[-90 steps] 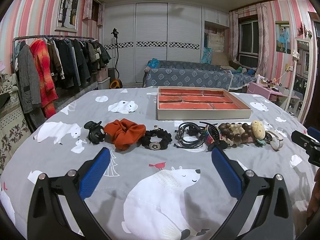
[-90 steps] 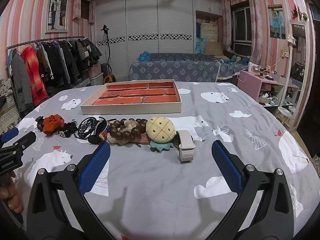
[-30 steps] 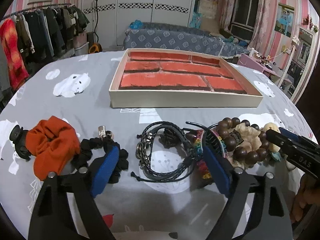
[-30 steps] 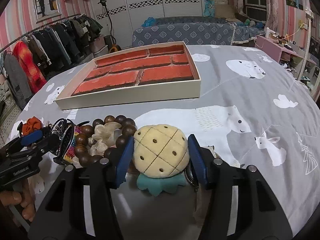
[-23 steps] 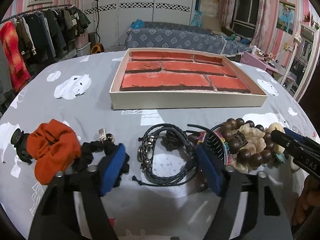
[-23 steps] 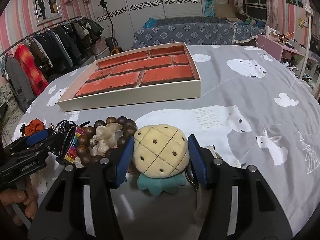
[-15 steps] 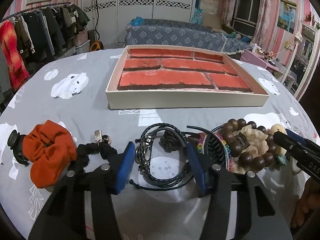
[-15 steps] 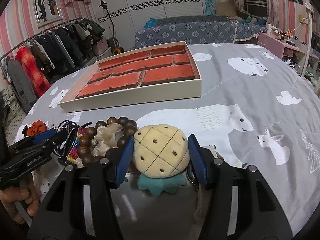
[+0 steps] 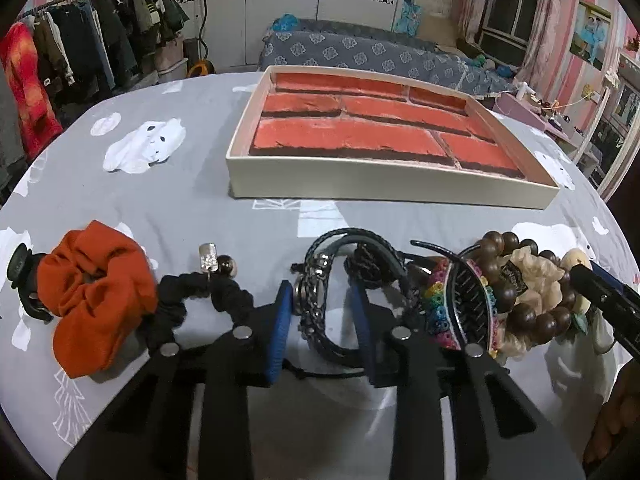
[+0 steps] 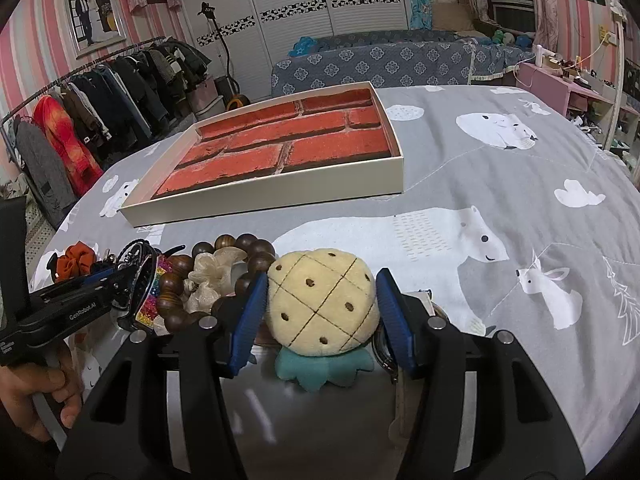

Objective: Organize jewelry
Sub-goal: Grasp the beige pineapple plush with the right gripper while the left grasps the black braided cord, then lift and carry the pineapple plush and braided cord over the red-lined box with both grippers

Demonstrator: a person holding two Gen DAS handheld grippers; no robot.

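Observation:
Jewelry lies in a row on the grey bear-print cloth, in front of a cream tray [image 9: 392,190] with red brick-pattern compartments. My left gripper [image 9: 320,316] is closing over the black braided bracelets [image 9: 316,304]. Its left pad touches their metal beads, its right finger stands inside the loop, and a little cloth still shows between. My right gripper [image 10: 320,312] is shut on the pineapple plush [image 10: 324,304], one blue pad against each side. A wooden bead bracelet [image 10: 172,304] and a rainbow hair clip [image 9: 464,304] lie between the two grippers.
Left of the bracelets lie a black scrunchie with a charm [image 9: 200,292], an orange scrunchie [image 9: 92,292] and a black claw clip [image 9: 22,276]. A person's hand [image 10: 36,396] holds the left gripper's handle. Bare cloth stretches to the plush's right. A clothes rack and a bed stand behind.
The left jaws have narrowed from wide apart to close around the left side of the black bracelets. The right gripper still hugs the pineapple plush and has not moved.

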